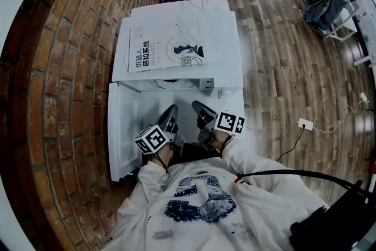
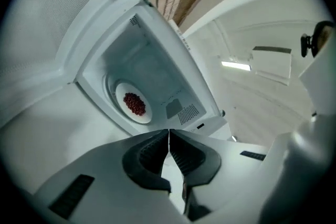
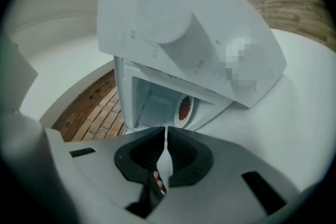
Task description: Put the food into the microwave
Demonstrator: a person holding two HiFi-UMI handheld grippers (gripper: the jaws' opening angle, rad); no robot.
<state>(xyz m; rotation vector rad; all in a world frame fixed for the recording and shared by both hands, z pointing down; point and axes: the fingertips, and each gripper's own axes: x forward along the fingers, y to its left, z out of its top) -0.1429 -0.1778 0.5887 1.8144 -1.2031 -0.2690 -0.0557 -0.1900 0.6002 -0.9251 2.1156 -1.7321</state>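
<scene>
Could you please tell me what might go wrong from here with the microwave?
The door stands wide open with the plate of red food inside; a hard shove from the left gripper, shut and empty, might jolt the microwave and scatter the food. The booklet lying on top could slide off.

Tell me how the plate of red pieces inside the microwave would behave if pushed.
The plate looks smooth and rigid, so it would probably slide rather than bend. It seems shallow, so the small red pieces, heaped loosely, may roll off if it tilts.
</scene>
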